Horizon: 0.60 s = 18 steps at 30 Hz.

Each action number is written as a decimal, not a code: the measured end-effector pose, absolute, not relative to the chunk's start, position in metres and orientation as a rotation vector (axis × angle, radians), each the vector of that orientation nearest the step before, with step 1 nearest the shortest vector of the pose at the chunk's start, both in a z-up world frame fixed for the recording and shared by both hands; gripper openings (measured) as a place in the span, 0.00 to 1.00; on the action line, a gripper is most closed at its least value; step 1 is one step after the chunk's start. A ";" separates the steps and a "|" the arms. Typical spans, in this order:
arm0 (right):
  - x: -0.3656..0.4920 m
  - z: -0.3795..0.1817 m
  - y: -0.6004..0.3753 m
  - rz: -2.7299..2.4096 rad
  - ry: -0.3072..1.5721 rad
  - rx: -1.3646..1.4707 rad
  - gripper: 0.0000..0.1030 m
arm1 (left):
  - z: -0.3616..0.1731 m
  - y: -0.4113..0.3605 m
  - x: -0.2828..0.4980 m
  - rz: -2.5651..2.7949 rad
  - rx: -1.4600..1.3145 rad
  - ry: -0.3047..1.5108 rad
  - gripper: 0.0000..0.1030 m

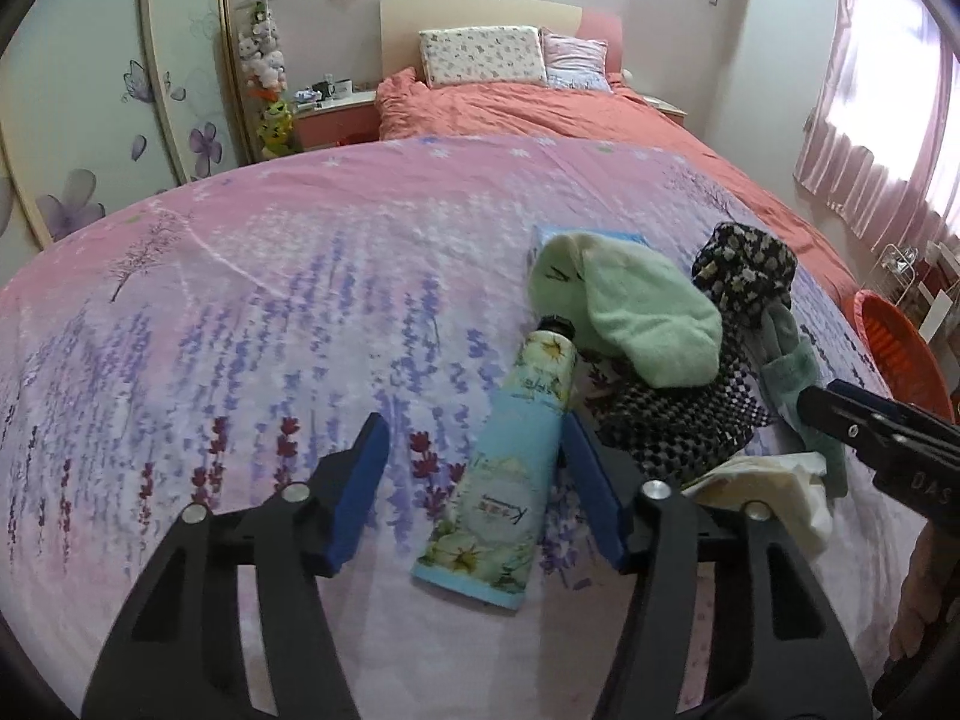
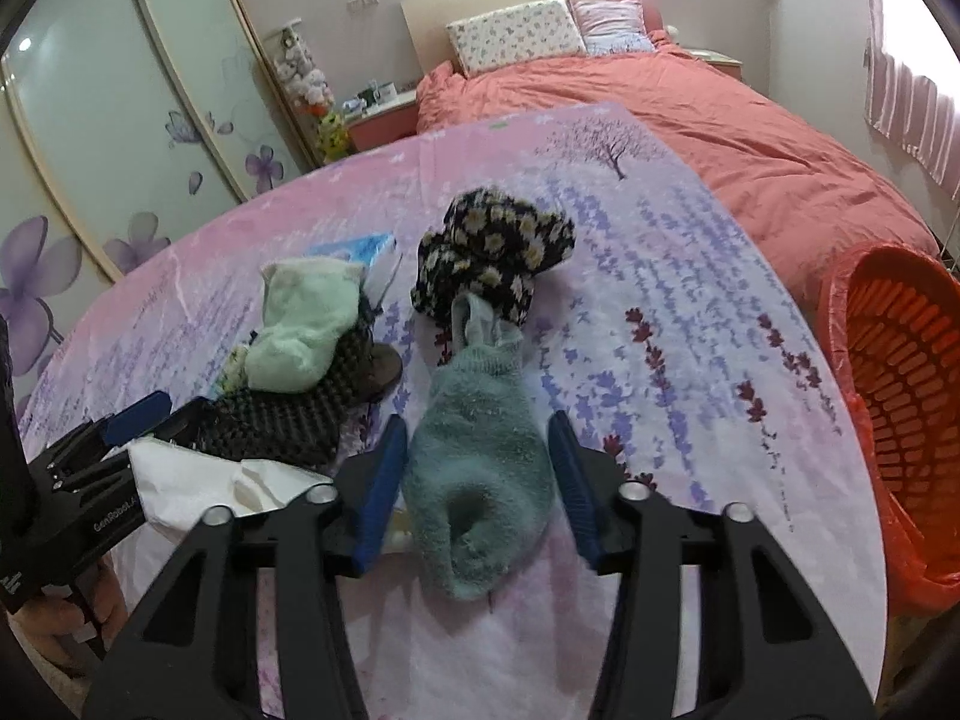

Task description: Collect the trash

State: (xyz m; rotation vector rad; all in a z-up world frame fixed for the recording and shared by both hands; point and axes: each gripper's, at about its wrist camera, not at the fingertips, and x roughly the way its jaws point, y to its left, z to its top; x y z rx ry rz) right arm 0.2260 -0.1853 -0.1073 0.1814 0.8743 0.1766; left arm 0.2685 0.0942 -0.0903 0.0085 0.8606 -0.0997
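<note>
A light-blue flowered cream tube (image 1: 507, 462) lies on the lavender bedspread (image 1: 240, 300) between the fingers of my open left gripper (image 1: 474, 450), nearer the right finger. A grey-green fuzzy sock (image 2: 480, 480) lies between the fingers of my open right gripper (image 2: 477, 444). A crumpled white tissue (image 2: 198, 483) lies left of it, also in the left wrist view (image 1: 762, 486). A mint-green sock (image 1: 636, 312), a black checked cloth (image 1: 678, 414), a daisy-print cloth (image 2: 492, 246) and a blue packet (image 2: 360, 249) lie in a pile.
An orange plastic basket (image 2: 900, 384) with a red liner stands at the bed's right edge. A coral duvet (image 1: 540, 108) and pillows (image 1: 480, 54) lie at the head. A nightstand (image 1: 336, 114) and wardrobe doors (image 1: 90, 120) are to the left.
</note>
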 end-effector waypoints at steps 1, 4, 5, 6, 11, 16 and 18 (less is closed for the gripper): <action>0.225 -0.109 -0.185 0.178 0.880 0.183 0.40 | -0.092 0.093 0.270 -0.103 0.003 0.865 0.52; 0.221 -0.111 -0.184 0.171 0.879 0.166 0.31 | -0.094 0.091 0.274 -0.115 -0.020 0.874 0.48; 0.220 -0.111 -0.183 0.169 0.880 0.155 0.27 | -0.095 0.089 0.275 -0.120 -0.023 0.877 0.46; 0.219 -0.111 -0.183 0.169 0.880 0.151 0.24 | -0.096 0.087 0.276 -0.127 -0.023 0.880 0.44; 0.216 -0.109 -0.189 0.155 0.882 0.134 0.10 | -0.101 0.082 0.279 -0.123 -0.003 0.899 0.36; 0.209 -0.105 -0.201 0.114 0.864 0.116 0.09 | -0.102 0.098 0.284 0.004 -0.001 0.904 0.35; 0.208 -0.105 -0.209 0.088 0.856 0.118 0.09 | -0.103 0.116 0.286 0.072 -0.021 0.907 0.37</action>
